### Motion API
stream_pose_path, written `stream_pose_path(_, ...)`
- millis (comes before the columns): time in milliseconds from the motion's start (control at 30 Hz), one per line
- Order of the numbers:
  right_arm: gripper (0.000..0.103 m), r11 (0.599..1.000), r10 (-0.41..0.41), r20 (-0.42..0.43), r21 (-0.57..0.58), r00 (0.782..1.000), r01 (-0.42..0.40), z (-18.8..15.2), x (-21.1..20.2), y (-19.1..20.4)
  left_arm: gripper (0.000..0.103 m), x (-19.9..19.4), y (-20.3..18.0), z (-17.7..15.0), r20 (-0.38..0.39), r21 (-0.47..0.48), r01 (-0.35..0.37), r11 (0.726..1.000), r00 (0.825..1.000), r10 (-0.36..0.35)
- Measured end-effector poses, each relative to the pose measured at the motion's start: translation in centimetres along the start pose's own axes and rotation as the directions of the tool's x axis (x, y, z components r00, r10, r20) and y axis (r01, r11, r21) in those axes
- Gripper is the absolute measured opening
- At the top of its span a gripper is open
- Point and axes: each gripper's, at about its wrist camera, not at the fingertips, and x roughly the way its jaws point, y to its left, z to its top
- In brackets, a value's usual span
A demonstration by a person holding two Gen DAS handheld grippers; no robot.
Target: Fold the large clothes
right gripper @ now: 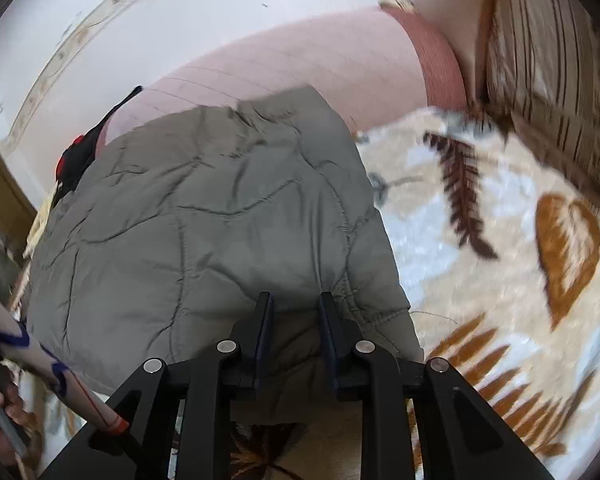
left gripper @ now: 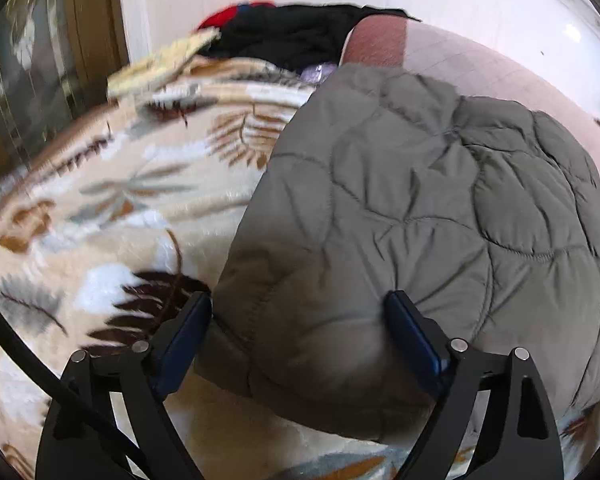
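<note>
Right gripper point(right gripper: 293, 307) pinches grey quilted jacket point(right gripper: 204, 216); leaf-patterned blanket point(right gripper: 500, 280) beneath.

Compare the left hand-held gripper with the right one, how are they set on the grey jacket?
The left hand-held gripper stands wide open astride the quilted grey jacket, at its corner by the leaf-patterned blanket. The right hand-held gripper is much narrower, pinching a bunched fold of the jacket's near edge. Both are black, point down at the same jacket and meet its near edge.
</note>
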Motion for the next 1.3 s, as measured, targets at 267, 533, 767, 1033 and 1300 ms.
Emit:
stream_pose_path(267,0.01,0.998,0.033,-0.058,0.057,0.998,-0.029,0.0,1.4,-1.7,0.094,0.7,-0.8,-0.1,-0.002,0.054,-0.028,0.998,1.0,0.028)
stream_pose_path(533,0.021,0.982,0.115,-0.027,0.151,0.993,-0.11,0.8,-0.1,-2.9,0.088,-0.5,4.3,1.8,-0.065,-0.196,0.188,0.962,0.977,-0.204)
stream_pose_path(767,0.084,0.953,0.092,0.095,0.28,0.991,-0.115,1.7,-3.5,-4.5,0.088,-0.6,7.5,2.2,-0.073,-0.365,0.274,0.89,0.944,-0.321)
stream_pose_path(1033,0.084,0.911,0.098,0.028,0.4,0.995,-0.101,0.8,-1.8,-6.6,0.088,0.7,7.3,1.6,-0.104,-0.397,0.277,0.875,0.934,-0.343)
stream_pose_path(1300,0.084,0.89,0.143,-0.021,0.44,0.99,-0.119,-0.4,0.0,-6.7,0.088,1.2,5.2,0.6,-0.116,-0.35,0.254,0.902,0.943,-0.31)
